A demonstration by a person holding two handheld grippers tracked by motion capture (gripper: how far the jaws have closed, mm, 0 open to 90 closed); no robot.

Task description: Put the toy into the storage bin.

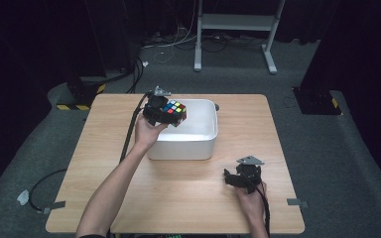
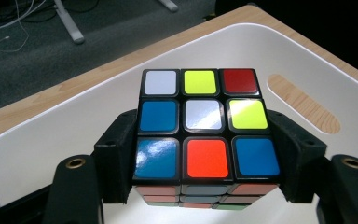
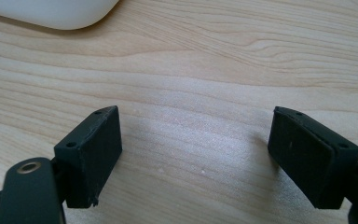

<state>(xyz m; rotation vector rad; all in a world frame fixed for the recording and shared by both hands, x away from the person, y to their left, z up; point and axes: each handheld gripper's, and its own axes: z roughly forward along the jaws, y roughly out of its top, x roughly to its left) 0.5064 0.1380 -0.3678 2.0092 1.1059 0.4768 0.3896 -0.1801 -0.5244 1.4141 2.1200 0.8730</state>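
Left gripper (image 1: 164, 113), at the left of the high view, was clamped on a Rubik's cube (image 1: 174, 111), its two black jaws pressing opposite side faces while the cube hung above the near-left corner of a white plastic bin (image 1: 204, 144) that stood on the wooden desk (image 1: 104, 163). In the left gripper view the cube (image 2: 206, 125) sat level between the jaws, scrambled top face up, with the bin's pale floor and its slotted handle (image 2: 303, 103) beneath and beyond it. The grip covered only the lower part of the cube's sides, on smooth plastic tiles; a judged risk was that the cube would slip or twist out if the hand tilted. A layer could also rotate under the squeeze, since the jaws bore on a jointed puzzle. Released from this height, the cube would likely bounce on the hard floor of the bin, and released too near the rim it could catch the edge and tumble onto the desk. Right gripper (image 1: 241, 177) rested low over bare desk to the right of the bin, jaws apart and holding nothing (image 3: 196, 158); it stood well apart from the cube and posed little hazard unless it swept into the bin's wall.
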